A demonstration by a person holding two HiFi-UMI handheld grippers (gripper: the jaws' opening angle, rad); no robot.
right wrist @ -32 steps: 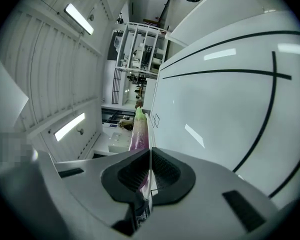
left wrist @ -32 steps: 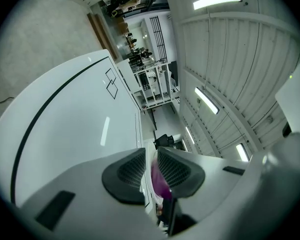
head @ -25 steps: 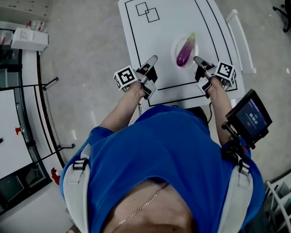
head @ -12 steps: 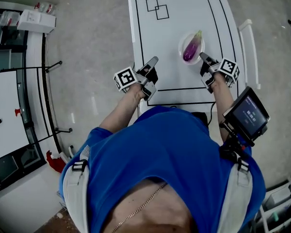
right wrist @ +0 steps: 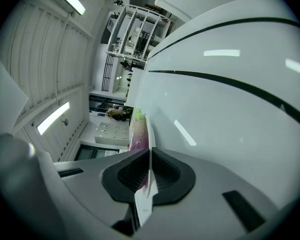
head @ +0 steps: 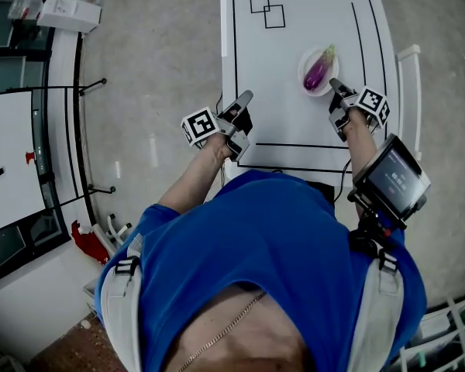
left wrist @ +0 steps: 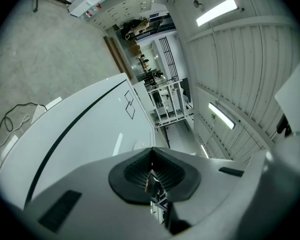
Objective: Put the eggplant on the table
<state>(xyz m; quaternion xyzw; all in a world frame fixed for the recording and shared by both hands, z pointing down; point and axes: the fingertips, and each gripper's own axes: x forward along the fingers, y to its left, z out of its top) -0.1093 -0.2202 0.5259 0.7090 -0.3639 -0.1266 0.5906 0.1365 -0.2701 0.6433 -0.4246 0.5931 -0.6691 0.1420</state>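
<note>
A purple eggplant (head: 319, 68) with a green stem lies on a small white plate (head: 305, 76) at the right of the white table (head: 294, 29). My right gripper (head: 333, 84) reaches the plate's near right rim. In the right gripper view the jaws of that gripper (right wrist: 150, 176) are shut on the thin plate rim (right wrist: 149, 134), with the eggplant (right wrist: 138, 134) just beyond them. My left gripper (head: 246, 97) hovers over the table's near left edge, away from the plate. Its jaws (left wrist: 151, 171) are shut with nothing between them.
Black lines frame the table (left wrist: 90, 134), and two overlapping squares (head: 266, 10) are drawn at its far end. A white rail (head: 409, 84) runs along its right side. A screen device (head: 391, 180) sits on the right forearm. Shelving with a box (head: 66, 10) stands far left.
The head view has swung, so the table now sits further right and higher. The right gripper has stayed at the plate's rim. The left gripper has kept its place.
</note>
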